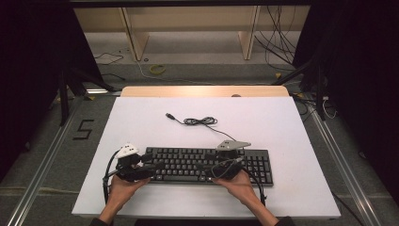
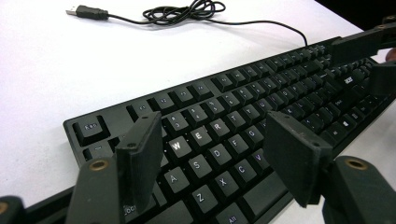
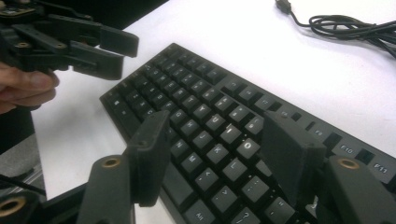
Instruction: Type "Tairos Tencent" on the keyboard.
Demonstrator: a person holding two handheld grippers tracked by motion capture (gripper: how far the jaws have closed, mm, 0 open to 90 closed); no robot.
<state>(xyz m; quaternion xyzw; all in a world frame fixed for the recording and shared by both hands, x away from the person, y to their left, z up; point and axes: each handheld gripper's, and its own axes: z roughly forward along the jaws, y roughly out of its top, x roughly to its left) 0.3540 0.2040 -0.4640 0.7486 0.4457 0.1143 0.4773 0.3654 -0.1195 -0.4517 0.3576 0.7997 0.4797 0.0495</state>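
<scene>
Two grippers hover over one black keyboard (image 1: 207, 165) that lies on the white desk (image 1: 141, 122), near its front edge. At the left, the left gripper (image 1: 149, 162) sits over the keyboard's left end, held by the left hand (image 1: 123, 188); its jaws stand apart above the letter keys around W, E and S, with nothing between them but the keys below. Behind the keyboard, toward the middle of the desk, its cable (image 1: 200, 121) lies in a loose tangle, the USB plug (image 1: 169, 115) pointing left and free on the desk. Farther right, the right gripper (image 1: 204, 167) hangs over the keyboard's right half in the right hand (image 1: 237, 181) — jaws open, gripping nothing.
</scene>
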